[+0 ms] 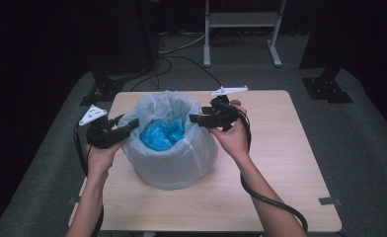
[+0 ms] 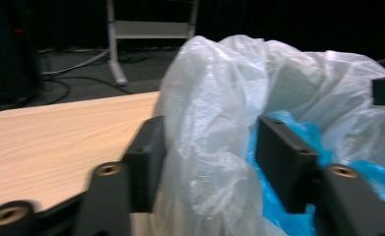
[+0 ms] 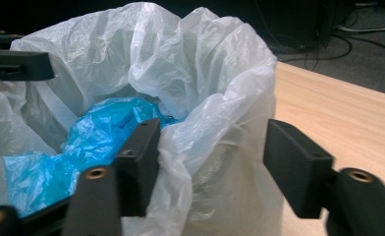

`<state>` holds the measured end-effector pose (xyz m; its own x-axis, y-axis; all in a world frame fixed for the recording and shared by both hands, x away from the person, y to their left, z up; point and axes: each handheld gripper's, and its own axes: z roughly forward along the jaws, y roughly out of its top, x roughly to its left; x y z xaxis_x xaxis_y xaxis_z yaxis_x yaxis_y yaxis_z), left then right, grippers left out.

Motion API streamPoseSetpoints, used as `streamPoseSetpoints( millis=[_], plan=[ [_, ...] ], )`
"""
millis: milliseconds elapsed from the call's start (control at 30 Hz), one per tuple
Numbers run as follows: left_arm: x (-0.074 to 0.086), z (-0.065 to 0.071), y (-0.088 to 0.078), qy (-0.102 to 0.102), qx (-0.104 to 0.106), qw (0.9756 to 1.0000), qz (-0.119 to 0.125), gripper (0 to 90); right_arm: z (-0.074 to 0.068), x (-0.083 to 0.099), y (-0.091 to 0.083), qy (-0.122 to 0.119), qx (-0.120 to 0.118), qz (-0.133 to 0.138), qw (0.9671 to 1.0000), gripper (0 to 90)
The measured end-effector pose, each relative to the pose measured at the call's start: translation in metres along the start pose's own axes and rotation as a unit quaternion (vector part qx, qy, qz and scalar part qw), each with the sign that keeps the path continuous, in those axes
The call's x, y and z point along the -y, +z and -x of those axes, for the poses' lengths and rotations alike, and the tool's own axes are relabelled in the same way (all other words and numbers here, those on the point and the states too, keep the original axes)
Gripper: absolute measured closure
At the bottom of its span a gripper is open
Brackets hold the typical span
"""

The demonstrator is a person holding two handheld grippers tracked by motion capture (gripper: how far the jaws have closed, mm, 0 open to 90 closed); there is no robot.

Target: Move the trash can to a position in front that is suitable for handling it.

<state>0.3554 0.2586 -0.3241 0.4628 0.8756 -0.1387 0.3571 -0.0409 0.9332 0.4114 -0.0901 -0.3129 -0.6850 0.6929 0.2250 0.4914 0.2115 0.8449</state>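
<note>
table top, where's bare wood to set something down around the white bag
The light wooden table is bare to the right of the white plastic bag and along the near edge in front of it. It is crowded at the bag's rim, where the left gripper and right gripper straddle it.

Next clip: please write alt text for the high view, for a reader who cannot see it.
A person's two hands hold black grippers at opposite sides of a white plastic bag lining a round bin on a wooden table. The left gripper and right gripper both sit at the bag's rim. Crumpled blue plastic lies inside.
</note>
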Motion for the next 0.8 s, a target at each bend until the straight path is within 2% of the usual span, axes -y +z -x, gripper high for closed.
streamPoseSetpoints(
  millis=[33,133,167,233,267,333,433,500,567,633,667,700,800],
  plan=[
    [-0.001,0.001,-0.001,-0.005,-0.005,1.0,0.005,51.4,-0.001,0.0,0.001,0.0,0.002,0.0,1.0,44.9],
    [-0.003,0.005,-0.004,0.013,-0.021,0.9997,0.01,64.0,-0.006,0.001,0.002,-0.006,0.02,0.002,0.9998,52.3],
    [-0.005,0.007,-0.005,0.021,-0.025,0.9993,0.015,72.9,-0.008,0.002,0.003,-0.006,0.029,0.006,0.9995,57.3],
    [-0.006,0.008,-0.006,0.024,-0.024,0.9993,0.017,81.2,-0.009,0.002,0.003,-0.004,0.036,0.01,0.9993,61.9],
    [-0.007,0.009,-0.007,0.027,-0.022,0.9992,0.019,81.2,-0.009,0.002,0.003,-0.004,0.036,0.01,0.9993,61.9],
    [-0.01,0.011,-0.009,0.033,-0.015,0.9992,0.019,87.0,-0.01,0.002,0.005,-0.011,0.05,0.01,0.9986,67.1],
    [-0.014,0.013,-0.011,0.035,0.002,0.9991,0.023,88.9,-0.011,0.0,0.005,-0.008,0.062,0.012,0.998,74.4],
    [-0.016,0.015,-0.011,0.029,0.018,0.9991,0.026,89.0,-0.012,-0.003,0.004,-0.007,0.071,0.015,0.9973,79.5],
    [-0.017,0.018,-0.011,0.027,0.032,0.9988,0.027,89.0,-0.012,-0.007,0.003,0.004,0.073,0.019,0.9972,86.2],
    [-0.019,0.021,-0.01,0.019,0.049,0.9981,0.031,89.0,-0.012,-0.011,0.002,0.019,0.067,0.021,0.9973,87.5],
    [-0.021,0.022,-0.011,0.011,0.063,0.9974,0.033,89.0,-0.013,-0.014,0.002,0.034,0.053,0.023,0.9978,88.5],
    [-0.022,0.023,-0.011,0.007,0.071,0.9969,0.034,89.0,-0.013,-0.014,0.002,0.034,0.053,0.023,0.9978,88.5],
    [-0.025,0.027,-0.011,-0.006,0.095,0.9947,0.039,89.1,-0.017,-0.016,0.002,0.057,0.023,0.033,0.9976,88.9]
  ],
)
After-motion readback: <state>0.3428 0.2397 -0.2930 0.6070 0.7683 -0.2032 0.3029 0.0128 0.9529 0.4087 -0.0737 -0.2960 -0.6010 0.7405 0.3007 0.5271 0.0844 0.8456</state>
